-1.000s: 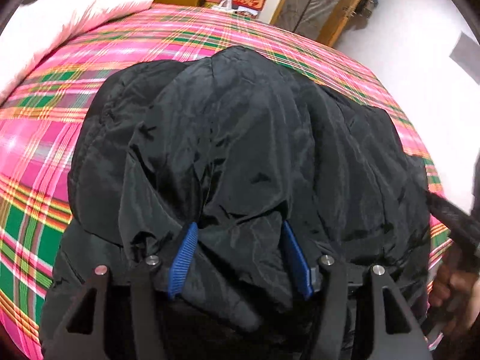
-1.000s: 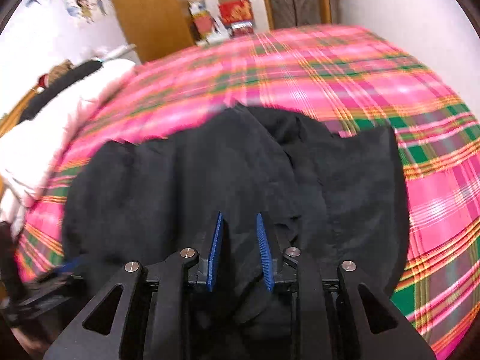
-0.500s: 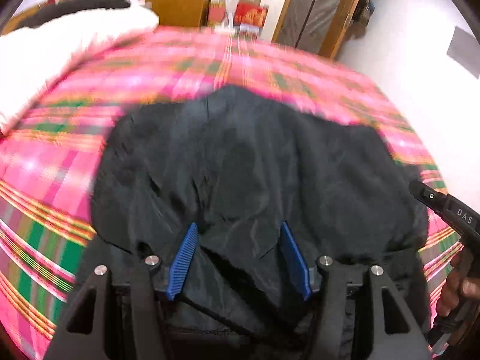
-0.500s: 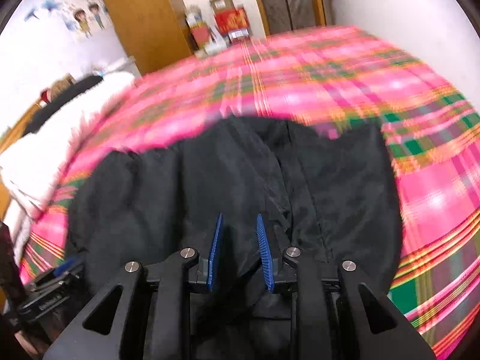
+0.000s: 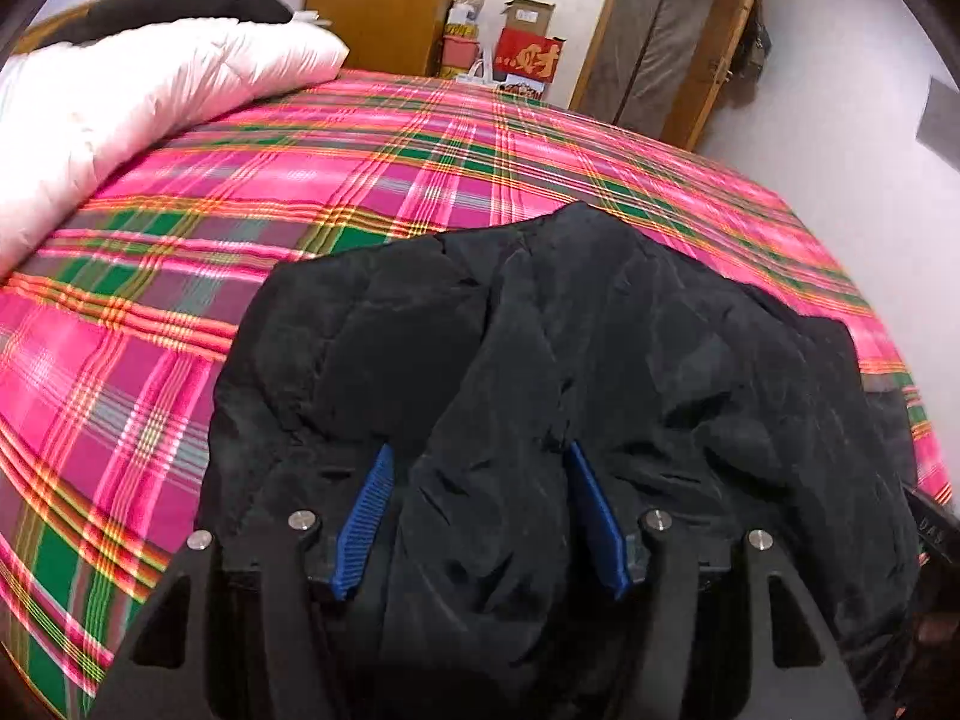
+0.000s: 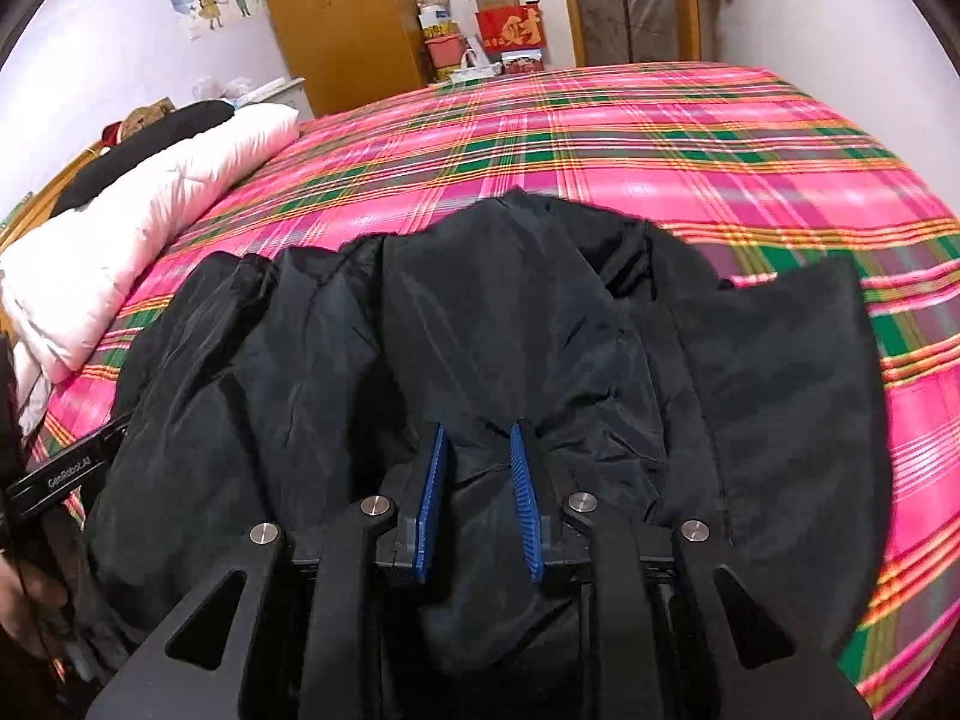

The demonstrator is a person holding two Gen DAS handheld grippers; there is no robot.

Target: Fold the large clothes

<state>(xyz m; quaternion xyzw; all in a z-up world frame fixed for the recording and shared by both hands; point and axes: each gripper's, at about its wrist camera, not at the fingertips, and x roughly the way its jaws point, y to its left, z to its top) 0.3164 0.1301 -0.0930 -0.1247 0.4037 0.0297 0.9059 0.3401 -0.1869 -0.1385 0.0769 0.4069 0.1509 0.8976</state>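
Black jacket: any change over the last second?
The black jacket has been drawn back toward the cameras, baring more plaid bedspread beyond it. No regrasp: the left hand-held gripper and the right hand-held gripper stay clamped on bunched fabric.

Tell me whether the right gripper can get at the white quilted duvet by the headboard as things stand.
Probably not yet. The right gripper is shut on a bunch of the black shiny jacket, and the white quilted duvet lies well off to its left across the pink plaid bedspread. It would have to let go first.
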